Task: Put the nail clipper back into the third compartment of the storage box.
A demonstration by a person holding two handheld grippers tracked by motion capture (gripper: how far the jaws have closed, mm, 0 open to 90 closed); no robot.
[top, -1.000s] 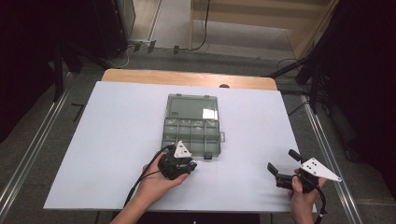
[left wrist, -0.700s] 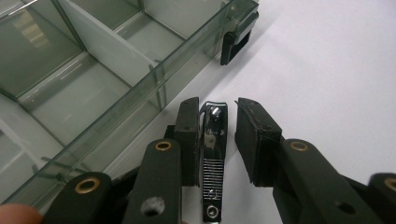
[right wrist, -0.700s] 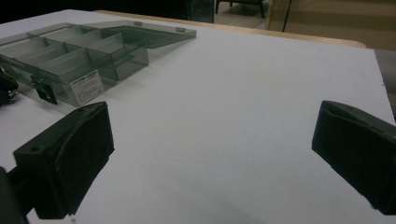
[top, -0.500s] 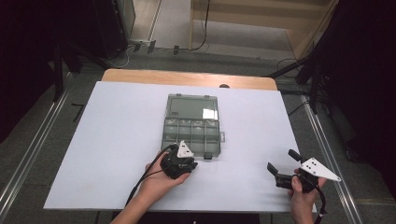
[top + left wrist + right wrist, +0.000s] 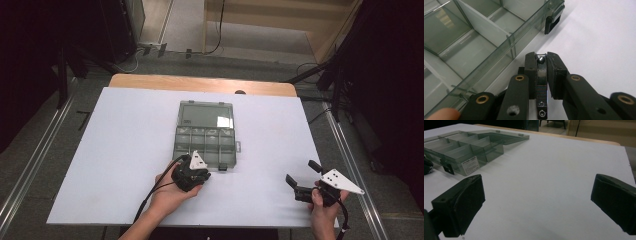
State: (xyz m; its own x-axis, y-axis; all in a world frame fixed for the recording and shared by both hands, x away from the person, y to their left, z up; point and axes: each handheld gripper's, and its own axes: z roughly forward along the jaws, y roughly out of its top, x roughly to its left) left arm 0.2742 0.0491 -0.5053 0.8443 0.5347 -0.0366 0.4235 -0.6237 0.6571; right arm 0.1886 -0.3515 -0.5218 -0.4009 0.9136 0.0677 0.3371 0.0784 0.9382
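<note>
Two claws: we are drawing left claw (image 5: 199,175) slightly back from organizer box (image 5: 206,134) near edge, jaws nearly together, nothing between; right claw (image 5: 299,179) waiting, jaws wide apart, over desk (image 5: 125,140). Likely regrasp.

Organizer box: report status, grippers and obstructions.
Left gripper shut on small black part, beside open organizer box. Right gripper open, apart. Nothing between them on white table.
</note>
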